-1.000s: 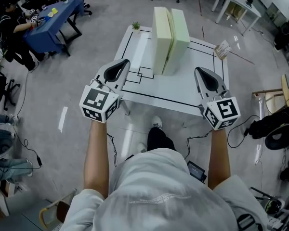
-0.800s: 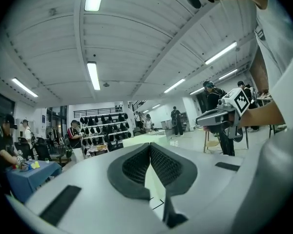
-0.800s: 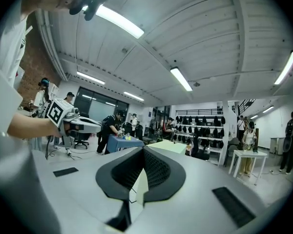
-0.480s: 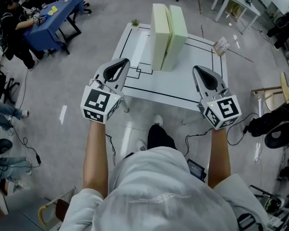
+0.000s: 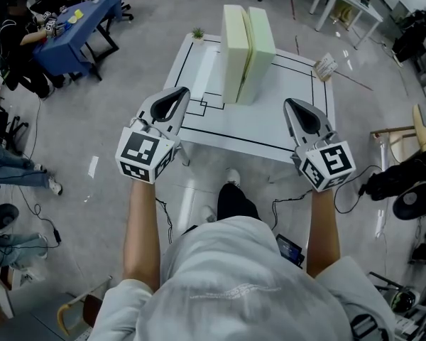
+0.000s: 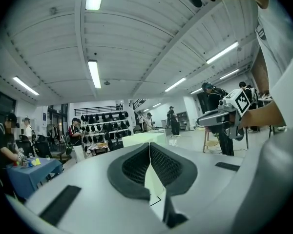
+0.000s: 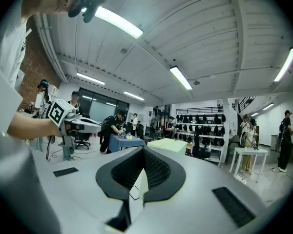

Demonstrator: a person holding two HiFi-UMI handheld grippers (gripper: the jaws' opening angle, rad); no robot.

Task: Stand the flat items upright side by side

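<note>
Neither hand-held gripper holds anything: the left hand-held gripper [image 5: 182,91] and the right hand-held gripper [image 5: 290,104] both have their jaws pressed together, held level over the near edge of the white desk [image 5: 270,130], well apart from the work. Toward the desk's far middle, the two pale green foam slabs [image 5: 233,48] already stand upright, broad faces touching side by side. The task looks finished, with nothing flat left on the desk. Each slab's long axis appears vertical, its thin edge facing the person. A small plant [image 5: 198,33] sits at the far left corner.
</note>
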